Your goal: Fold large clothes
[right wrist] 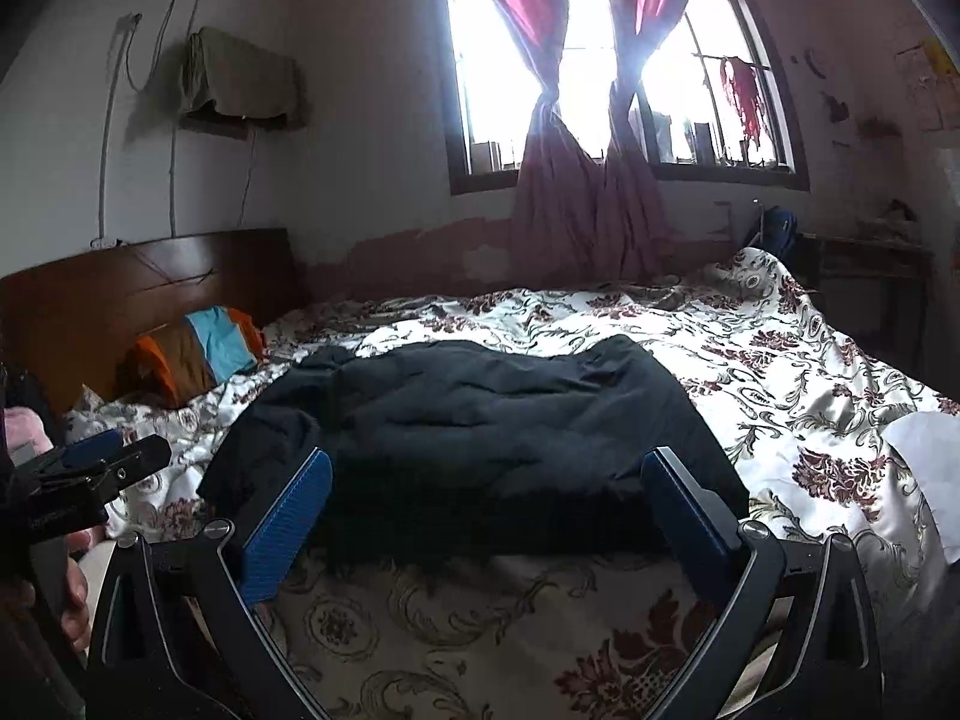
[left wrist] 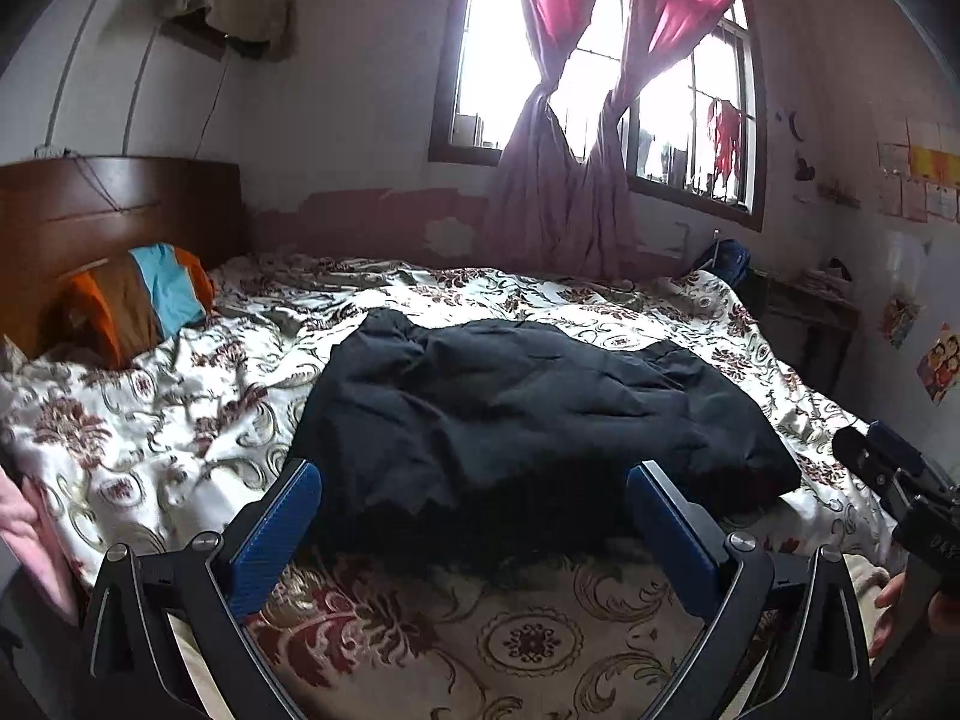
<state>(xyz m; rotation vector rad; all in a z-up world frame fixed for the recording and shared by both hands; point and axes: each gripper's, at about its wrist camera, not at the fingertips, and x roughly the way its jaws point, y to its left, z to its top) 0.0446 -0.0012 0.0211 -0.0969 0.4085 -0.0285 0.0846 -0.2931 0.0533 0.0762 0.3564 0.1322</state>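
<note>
- Left wrist view: the left gripper (left wrist: pixel 474 498) sits nearest, its two blue-padded fingers (left wrist: pixel 276 534) spread wide apart and holding nothing, above the near edge of the bed.
- Right wrist view: the right gripper (right wrist: pixel 486 492) is likewise spread wide and empty, level with the near edge.
- Each gripper shows at the side of the other's view, held in a person's hand (right wrist: pixel 75 600).
- Just beyond both sets of fingertips lies a black garment (left wrist: pixel 528 408), bunched and wrinkled, on the floral bedspread (left wrist: pixel 150 420) near the middle of the bed and close to its near edge.
- Further off, at the left end, a striped orange, brown and blue pillow (left wrist: pixel 144 300) leans by the wooden headboard (left wrist: pixel 120 204).
- Farthest, along the far edge, knotted pink curtains (left wrist: pixel 570 180) hang before a bright window (left wrist: pixel 492 60).
</note>
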